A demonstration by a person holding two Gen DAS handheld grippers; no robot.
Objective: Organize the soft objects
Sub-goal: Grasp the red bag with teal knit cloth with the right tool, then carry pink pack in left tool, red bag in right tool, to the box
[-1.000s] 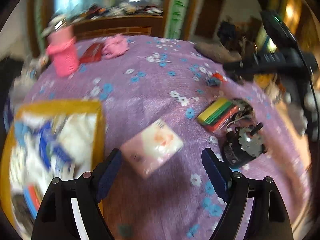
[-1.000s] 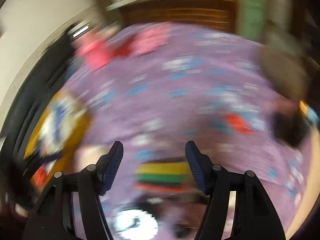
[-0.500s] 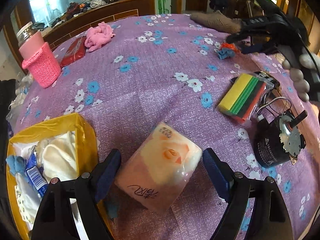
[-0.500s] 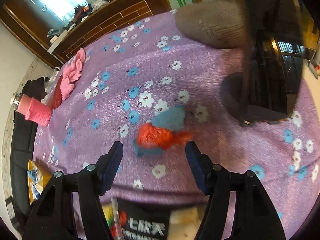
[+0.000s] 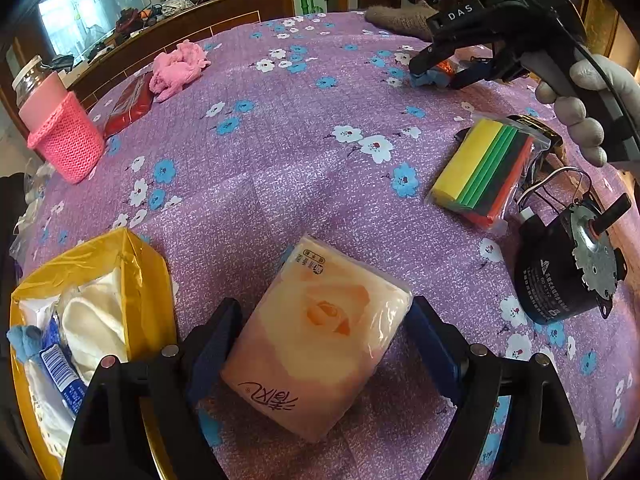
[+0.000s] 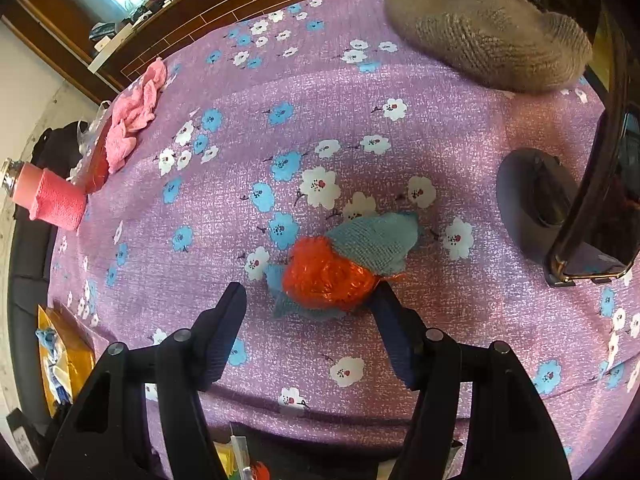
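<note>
Both grippers are poised to grasp: the left gripper (image 5: 320, 344), jaws spread, straddles a tissue pack (image 5: 320, 336) on the near floral tablecloth (image 5: 280, 160); the right gripper (image 6: 308, 320), also spread, brackets an orange-and-blue soft bundle (image 6: 340, 264) farther right. Next, apparently, both must close. At near left, a yellow bag-lined box (image 5: 132, 260) holds white cloths and blue packets.

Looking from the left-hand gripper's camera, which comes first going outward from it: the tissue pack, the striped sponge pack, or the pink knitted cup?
1. tissue pack: between the left gripper fingers.
2. striped sponge pack: farther out, to the right.
3. pink knitted cup: far left, near the table's edge.
</note>
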